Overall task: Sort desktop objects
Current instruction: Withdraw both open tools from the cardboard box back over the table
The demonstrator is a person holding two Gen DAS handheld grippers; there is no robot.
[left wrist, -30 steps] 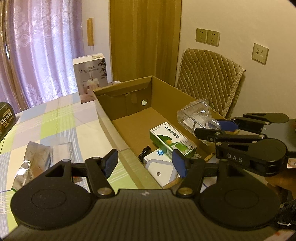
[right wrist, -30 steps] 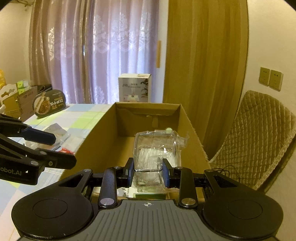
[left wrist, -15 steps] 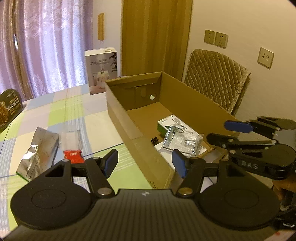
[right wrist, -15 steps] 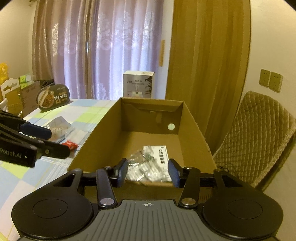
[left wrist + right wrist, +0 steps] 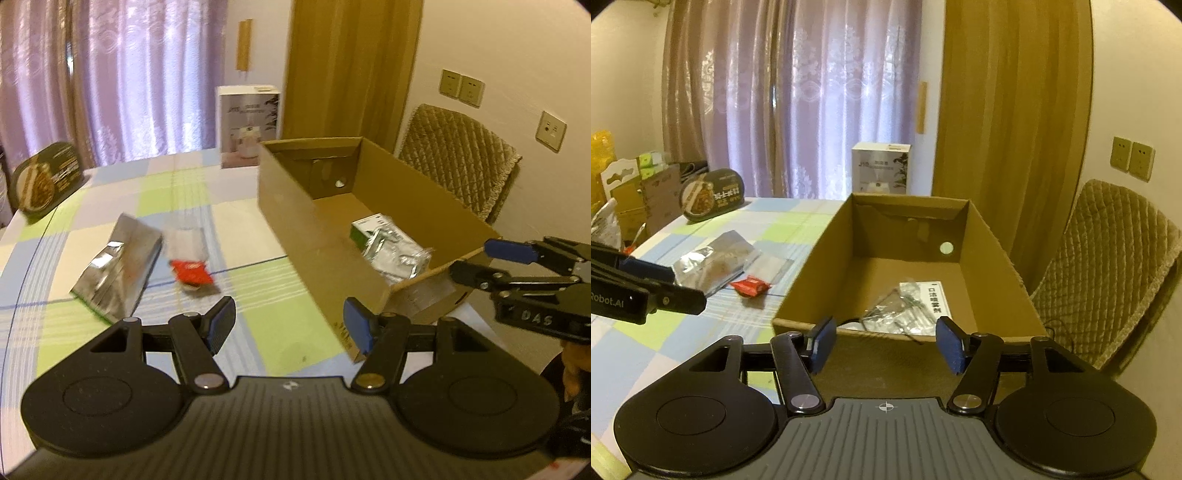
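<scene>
Both my grippers, left (image 5: 289,325) and right (image 5: 885,344), have jaws released, empty, near the cardboard box (image 5: 993,258). A clear plastic packet (image 5: 899,312) lies inside, long axis toward the far wall; open table (image 5: 177,192) beside it.

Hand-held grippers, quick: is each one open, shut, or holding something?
Left hand-held gripper: open, holding nothing.
Right hand-held gripper: open, holding nothing.
</scene>
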